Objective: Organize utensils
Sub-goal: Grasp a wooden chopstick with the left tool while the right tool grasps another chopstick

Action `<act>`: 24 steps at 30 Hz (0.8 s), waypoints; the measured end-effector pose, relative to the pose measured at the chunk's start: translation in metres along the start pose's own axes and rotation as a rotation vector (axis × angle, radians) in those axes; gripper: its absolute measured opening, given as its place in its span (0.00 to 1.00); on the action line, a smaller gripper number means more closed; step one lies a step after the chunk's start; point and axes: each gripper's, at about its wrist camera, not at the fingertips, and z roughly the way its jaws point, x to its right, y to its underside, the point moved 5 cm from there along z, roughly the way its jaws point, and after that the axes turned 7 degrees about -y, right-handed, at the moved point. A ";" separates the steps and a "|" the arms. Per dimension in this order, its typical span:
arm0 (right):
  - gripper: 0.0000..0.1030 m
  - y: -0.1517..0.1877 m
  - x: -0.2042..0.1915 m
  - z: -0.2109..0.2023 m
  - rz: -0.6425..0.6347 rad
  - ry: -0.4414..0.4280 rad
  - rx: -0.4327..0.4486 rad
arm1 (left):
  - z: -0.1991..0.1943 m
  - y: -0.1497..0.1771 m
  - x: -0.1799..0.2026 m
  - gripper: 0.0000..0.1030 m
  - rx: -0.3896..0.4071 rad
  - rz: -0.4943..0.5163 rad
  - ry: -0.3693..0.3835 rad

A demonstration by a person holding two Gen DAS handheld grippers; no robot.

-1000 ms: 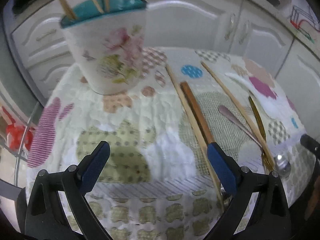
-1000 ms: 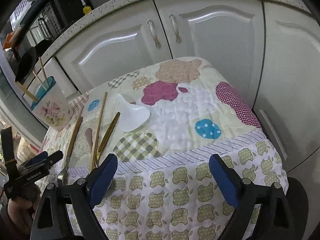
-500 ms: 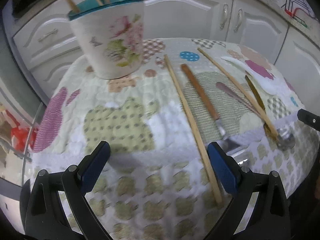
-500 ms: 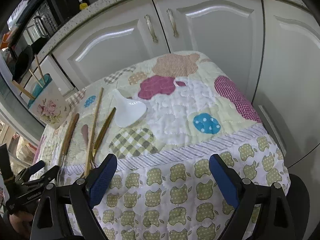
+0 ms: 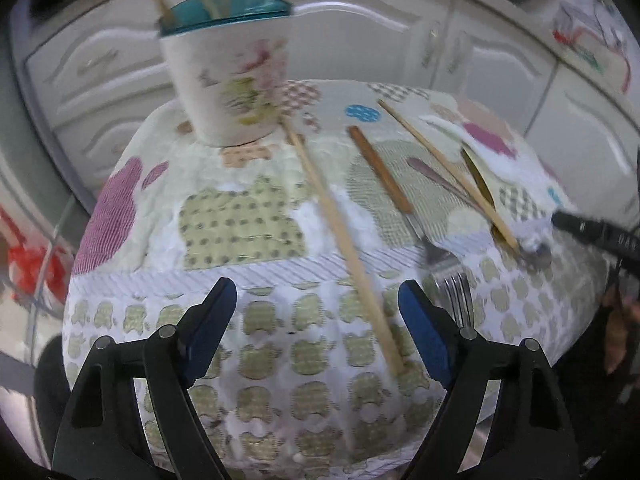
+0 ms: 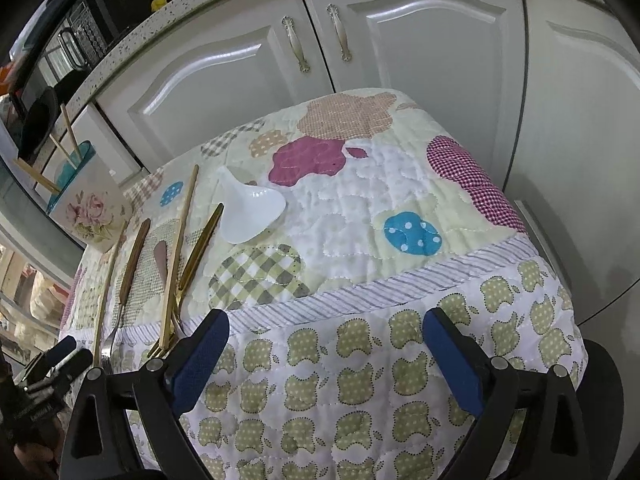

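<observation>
Left wrist view, left to right: the left gripper (image 5: 316, 312) hangs off the front edge of the quilt-covered counter (image 5: 240, 216), its jaws spread wide and holding nothing, touching nothing. At the far left of the counter stands a floral cup (image 5: 230, 80) with a teal rim, upright, with chopsticks rising from it. A loose chopstick (image 5: 344, 240) runs from the cup's base toward the viewer, its near end overhanging the counter edge between the jaws. Next comes a wooden-handled fork (image 5: 384, 176), its tines (image 5: 456, 296) past the edge, then a second chopstick (image 5: 448, 172) lying across a pink-handled utensil (image 5: 424, 168) and beside a gold utensil (image 5: 478, 180). Right wrist view, left to right: the same cup (image 6: 90, 208), fork (image 6: 134, 256), chopstick (image 6: 180, 240) and gold utensil (image 6: 200, 248) lie in a row on the counter's left part, followed by a white ceramic spoon (image 6: 248, 208) lying apart from them. The right gripper (image 6: 326, 354) is in front of the counter edge, jaws wide apart, empty, in contact with nothing.
</observation>
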 end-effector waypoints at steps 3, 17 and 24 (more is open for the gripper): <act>0.94 0.000 0.000 0.000 0.002 -0.003 0.000 | 0.005 0.006 0.005 0.81 -0.044 0.028 -0.018; 1.00 0.002 -0.005 0.006 -0.041 0.031 -0.031 | -0.018 0.026 0.003 0.44 -0.097 0.011 0.068; 1.00 0.001 -0.004 0.006 -0.049 0.039 -0.035 | -0.016 0.025 0.009 0.45 -0.092 0.031 0.055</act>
